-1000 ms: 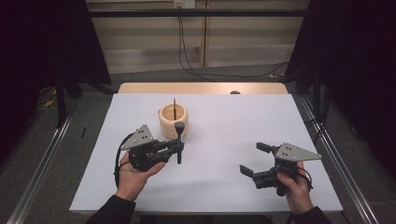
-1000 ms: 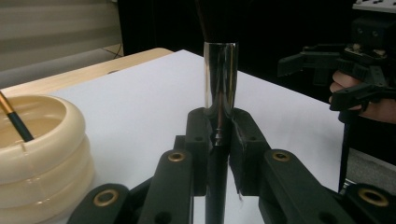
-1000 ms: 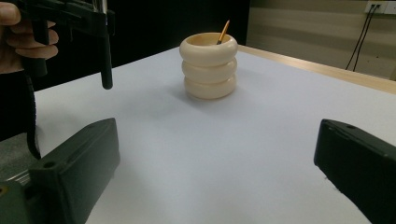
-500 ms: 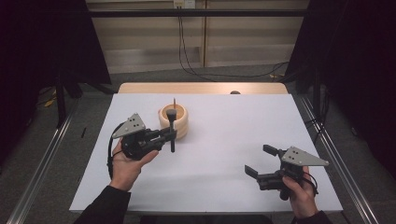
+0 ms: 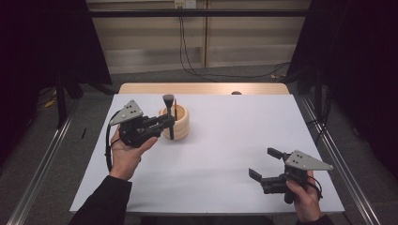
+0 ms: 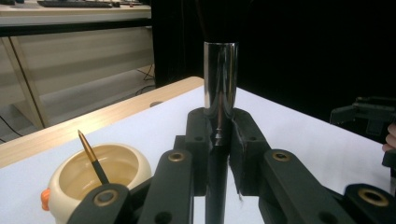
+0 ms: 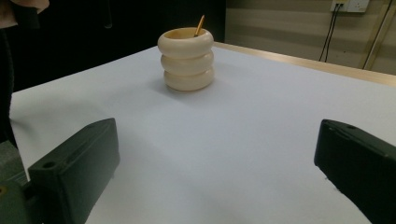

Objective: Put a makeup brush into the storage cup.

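Observation:
My left gripper (image 5: 170,123) is shut on a black makeup brush (image 5: 168,101) and holds it upright just in front of a cream ringed pot (image 5: 182,123) on the white table. In the left gripper view the jaws clamp the dark handle below the brush's silver ferrule (image 6: 220,84), and the pot (image 6: 116,168) sits low at the left with a thin gold-tipped brush (image 6: 91,156) standing in it. My right gripper (image 5: 264,163) stands open near the table's front right with nothing between its fingers (image 7: 77,163). The pot (image 7: 187,58) stands well beyond them.
The white table top (image 5: 234,136) reaches to a wooden strip (image 5: 202,88) at the far edge. Metal rails (image 5: 338,159) run along both sides of the table. Cables hang down the back wall (image 5: 187,42). Wide bare surface lies between the two grippers.
My left gripper has lifted the brush and carried it back and to the left, up beside the pot. The right gripper has barely moved.

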Demonstrator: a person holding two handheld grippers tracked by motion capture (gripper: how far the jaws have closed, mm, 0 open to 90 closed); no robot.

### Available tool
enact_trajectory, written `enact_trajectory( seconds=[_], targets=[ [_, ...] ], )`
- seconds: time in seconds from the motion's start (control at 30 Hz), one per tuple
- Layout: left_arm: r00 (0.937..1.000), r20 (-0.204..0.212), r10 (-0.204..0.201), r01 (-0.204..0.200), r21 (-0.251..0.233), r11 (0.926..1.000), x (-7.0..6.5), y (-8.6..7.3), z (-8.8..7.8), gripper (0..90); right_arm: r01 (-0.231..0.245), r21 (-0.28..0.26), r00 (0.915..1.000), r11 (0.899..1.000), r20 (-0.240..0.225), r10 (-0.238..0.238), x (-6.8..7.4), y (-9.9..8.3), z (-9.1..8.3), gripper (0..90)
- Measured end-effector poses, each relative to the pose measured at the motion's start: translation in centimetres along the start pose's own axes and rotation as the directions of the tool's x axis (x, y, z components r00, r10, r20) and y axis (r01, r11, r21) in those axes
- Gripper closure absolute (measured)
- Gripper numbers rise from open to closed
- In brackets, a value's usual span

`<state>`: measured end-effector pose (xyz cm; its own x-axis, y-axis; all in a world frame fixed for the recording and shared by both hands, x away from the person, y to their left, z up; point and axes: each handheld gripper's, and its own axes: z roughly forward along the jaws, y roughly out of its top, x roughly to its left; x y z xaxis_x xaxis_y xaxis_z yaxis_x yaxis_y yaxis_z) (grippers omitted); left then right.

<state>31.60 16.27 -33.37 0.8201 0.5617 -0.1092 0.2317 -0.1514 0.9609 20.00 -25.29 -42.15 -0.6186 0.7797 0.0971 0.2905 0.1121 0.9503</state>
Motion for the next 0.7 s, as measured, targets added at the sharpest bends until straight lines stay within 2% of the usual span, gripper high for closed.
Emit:
enact_trajectory(
  seconds=[0.1,0.13,0.3,0.33,0.4,0.53,0.57,0.63,0.67,0.7],
  targets=[
    [0.9997,-0.01,0.021,-0.021,-0.001,0.9998,0.1,0.6,0.1,79.3,0.004,0.0,1.0,1.0,0.004,-0.004,-0.1,-0.2,0.0,0.1],
    [0.9999,-0.01,0.011,-0.012,-0.012,0.9999,0.2,0.9,0.2,79.3,0.005,0.0,0.9999,1.0,0.01,-0.005,-0.1,-0.2,0.0,0.1],
    [0.9989,-0.044,0.014,-0.015,-0.013,0.9998,0.9,2.0,0.6,79.2,-0.004,-0.007,0.9999,1.0,0.011,0.004,-0.2,-0.3,0.0,0.1],
    [0.9993,-0.034,0.012,-0.013,-0.022,0.9997,1.1,2.2,0.7,79.3,-0.003,-0.005,1.0,1.0,0.009,0.003,-0.2,-0.3,0.0,0.1],
    [0.9989,-0.045,0.016,-0.017,-0.023,0.9996,1.2,2.4,0.9,79.2,-0.016,-0.006,0.9999,1.0,-0.002,0.016,-0.2,-0.3,0.0,0.1],
    [0.9989,-0.044,0.015,-0.016,-0.016,0.9997,1.5,2.6,1.3,79.2,-0.012,-0.003,0.9999,1.0,0.003,0.012,-0.3,-0.4,-0.1,0.3],
    [0.9982,-0.058,0.018,-0.019,-0.016,0.9997,1.6,2.5,1.4,79.2,-0.009,-0.003,1.0,1.0,0.004,0.009,-0.4,-0.4,-0.1,0.2],
    [0.9987,-0.05,0.015,-0.015,-0.016,0.9997,1.8,2.4,1.7,79.2,-0.004,-0.004,1.0,1.0,0.005,0.004,-0.4,-0.4,-0.1,0.3],
    [0.997,-0.075,0.019,-0.019,-0.002,0.9998,1.9,2.5,1.7,79.2,-0.008,-0.004,1.0,1.0,0.004,0.008,-0.4,-0.4,-0.1,0.2],
    [0.998,-0.06,0.016,-0.017,-0.015,0.9997,2.1,2.4,1.8,79.3,-0.008,-0.005,0.9999,1.0,0.008,0.008,-0.3,-0.4,0.0,0.2]
  ],
)
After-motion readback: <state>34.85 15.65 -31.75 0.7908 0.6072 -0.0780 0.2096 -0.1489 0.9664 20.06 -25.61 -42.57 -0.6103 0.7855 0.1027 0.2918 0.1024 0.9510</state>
